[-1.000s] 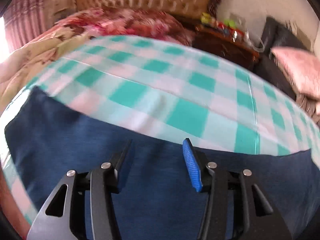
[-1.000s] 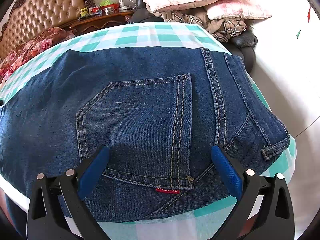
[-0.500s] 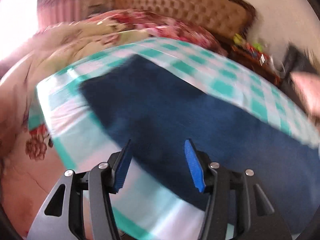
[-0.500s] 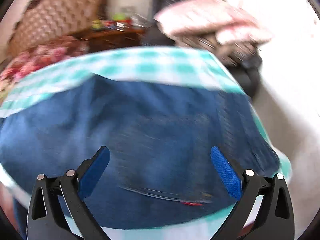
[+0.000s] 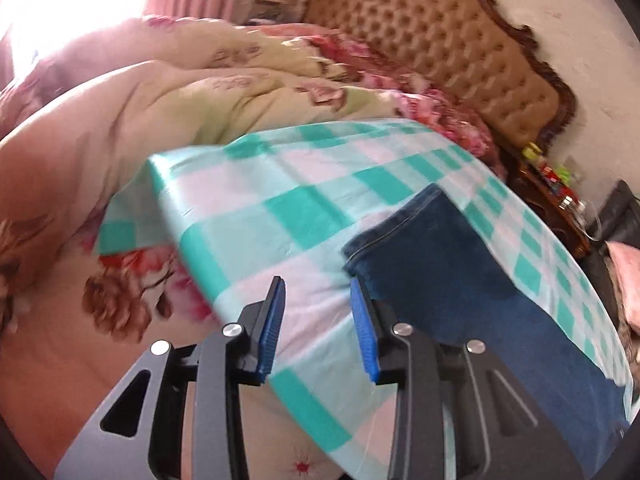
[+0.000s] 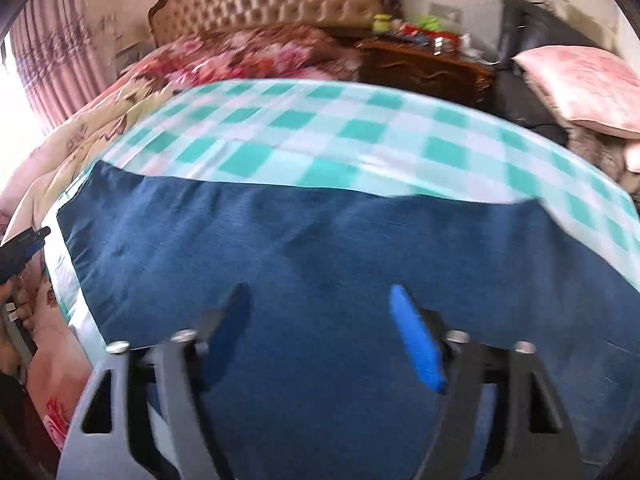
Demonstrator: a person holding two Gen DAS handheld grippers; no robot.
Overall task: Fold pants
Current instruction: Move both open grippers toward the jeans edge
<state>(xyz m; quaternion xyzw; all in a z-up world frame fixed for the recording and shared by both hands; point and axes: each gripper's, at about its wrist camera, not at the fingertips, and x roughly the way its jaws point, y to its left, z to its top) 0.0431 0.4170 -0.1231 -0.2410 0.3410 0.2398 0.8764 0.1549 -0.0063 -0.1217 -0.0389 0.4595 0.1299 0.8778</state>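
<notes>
Lying flat on the checked cloth [image 5: 304, 216] over the desk, the pants [image 6: 320, 248] stretch lengthwise with the leg hem [image 5: 394, 226] at my left. A second ago my left claw [image 5: 316, 320] hung over mid-leg denim; it has swung out to that hem, pads spread and empty, right pad just beside the corner. My right claw [image 6: 320, 332] has left the back pocket and now hovers over plain leg, also spread, holding nothing. I judge I'm set to pinch the hem and fold it toward the waist. Floral bedding [image 5: 168, 112] lies beyond.
</notes>
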